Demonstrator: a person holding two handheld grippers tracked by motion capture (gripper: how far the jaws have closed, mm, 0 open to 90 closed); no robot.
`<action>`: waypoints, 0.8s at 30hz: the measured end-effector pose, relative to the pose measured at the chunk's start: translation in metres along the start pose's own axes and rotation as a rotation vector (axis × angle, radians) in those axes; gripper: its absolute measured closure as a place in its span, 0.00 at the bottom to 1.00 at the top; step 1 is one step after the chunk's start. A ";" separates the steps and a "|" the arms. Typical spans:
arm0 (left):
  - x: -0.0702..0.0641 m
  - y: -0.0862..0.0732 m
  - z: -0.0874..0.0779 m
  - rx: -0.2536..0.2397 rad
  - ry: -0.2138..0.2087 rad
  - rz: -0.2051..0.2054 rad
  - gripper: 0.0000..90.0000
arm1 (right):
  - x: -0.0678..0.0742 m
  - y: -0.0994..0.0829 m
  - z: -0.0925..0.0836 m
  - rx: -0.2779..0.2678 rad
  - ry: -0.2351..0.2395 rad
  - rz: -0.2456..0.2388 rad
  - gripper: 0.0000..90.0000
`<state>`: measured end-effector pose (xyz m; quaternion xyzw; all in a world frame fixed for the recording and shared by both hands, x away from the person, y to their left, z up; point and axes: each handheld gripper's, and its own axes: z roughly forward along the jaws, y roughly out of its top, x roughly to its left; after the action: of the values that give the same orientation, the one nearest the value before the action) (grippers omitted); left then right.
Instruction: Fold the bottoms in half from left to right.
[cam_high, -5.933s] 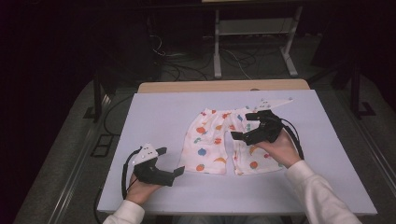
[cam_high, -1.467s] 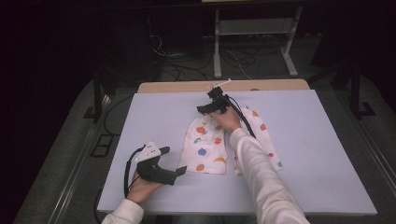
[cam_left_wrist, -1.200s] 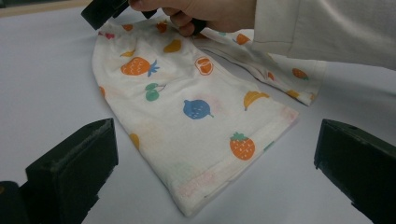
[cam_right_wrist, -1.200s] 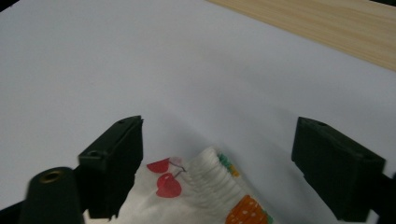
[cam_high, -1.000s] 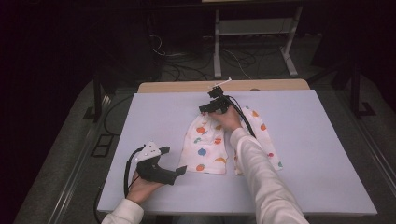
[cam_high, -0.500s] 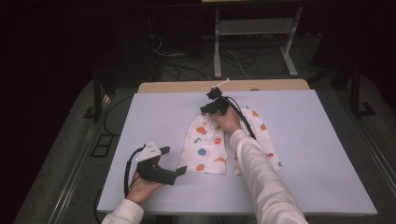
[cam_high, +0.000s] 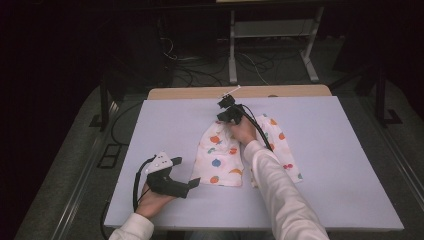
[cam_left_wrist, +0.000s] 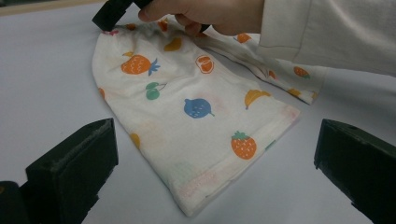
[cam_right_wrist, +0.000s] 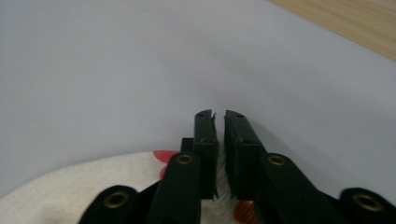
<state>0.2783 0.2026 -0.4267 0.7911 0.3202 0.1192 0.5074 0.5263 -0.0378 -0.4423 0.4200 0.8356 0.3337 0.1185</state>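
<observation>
The right arm reached forward across the lavender table (cam_high: 150, 130), and the right gripper (cam_high: 226, 113) sat at the far edge of the fruit-print shorts (cam_high: 222, 160). Its jaws had just been closing and pinched a fold of white cloth at the waistband. The left gripper (cam_high: 189, 183) rested near the shorts' near hem, jaws wide apart. A wooden tabletop edge (cam_high: 200, 93) lay beyond.

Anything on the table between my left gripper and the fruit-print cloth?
Nothing: in the left gripper view, bare table lies between the open left gripper and the fruit-print cloth.
</observation>
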 end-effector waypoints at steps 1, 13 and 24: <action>0.000 0.000 0.000 -0.001 0.000 -0.001 0.00 | 0.001 0.000 0.000 0.002 -0.005 -0.002 0.94; 0.001 0.000 0.000 -0.001 0.003 -0.006 0.00 | 0.002 -0.001 -0.007 -0.006 0.003 0.017 0.97; 0.004 0.001 -0.005 -0.006 0.035 -0.062 0.00 | 0.001 -0.006 -0.023 -0.061 0.031 0.052 0.98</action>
<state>0.2792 0.2088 -0.4239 0.7770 0.3532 0.1183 0.5075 0.5106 -0.0500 -0.4288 0.4323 0.8156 0.3687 0.1096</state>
